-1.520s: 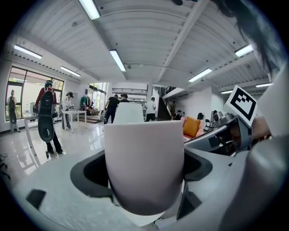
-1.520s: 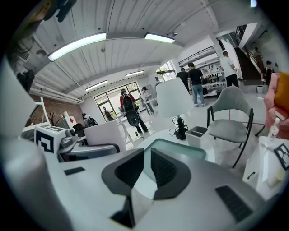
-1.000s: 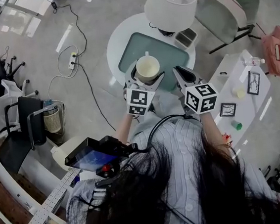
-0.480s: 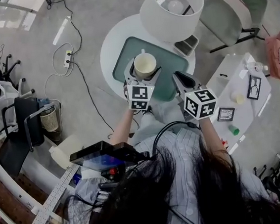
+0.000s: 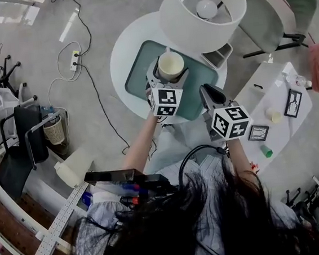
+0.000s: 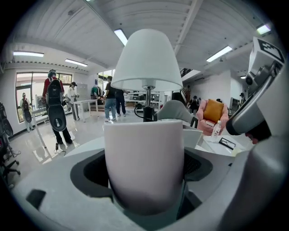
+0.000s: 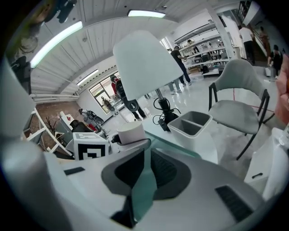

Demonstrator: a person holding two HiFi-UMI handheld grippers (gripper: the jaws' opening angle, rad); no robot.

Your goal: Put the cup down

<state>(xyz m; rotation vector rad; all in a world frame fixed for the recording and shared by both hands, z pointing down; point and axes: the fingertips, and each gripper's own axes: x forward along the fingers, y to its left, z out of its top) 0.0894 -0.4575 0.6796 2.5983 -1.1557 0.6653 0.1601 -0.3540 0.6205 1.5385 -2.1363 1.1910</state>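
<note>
A cream cup [image 5: 170,66] stands upright between the jaws of my left gripper [image 5: 168,77], which is shut on it over the green mat [image 5: 140,75] of the round white table [image 5: 122,50]. The cup [image 6: 144,158] fills the left gripper view, with the jaws pressed on both its sides. I cannot tell whether its base touches the mat. My right gripper [image 5: 210,94] hangs just right of it near the mat's front edge, jaws together and holding nothing. From the right gripper view the cup [image 7: 130,131] shows beside the left gripper's marker cube [image 7: 91,150].
A lamp with a big white shade [image 5: 203,11] stands at the table's back, overhanging the mat. A white two-part tray [image 5: 219,55] sits by its base. A grey chair [image 5: 274,10] stands behind, and a side table [image 5: 277,92] with picture frames lies to the right.
Both grippers have moved forward over the table, and the cup has travelled with the left one farther onto the mat, closer to the lamp.
</note>
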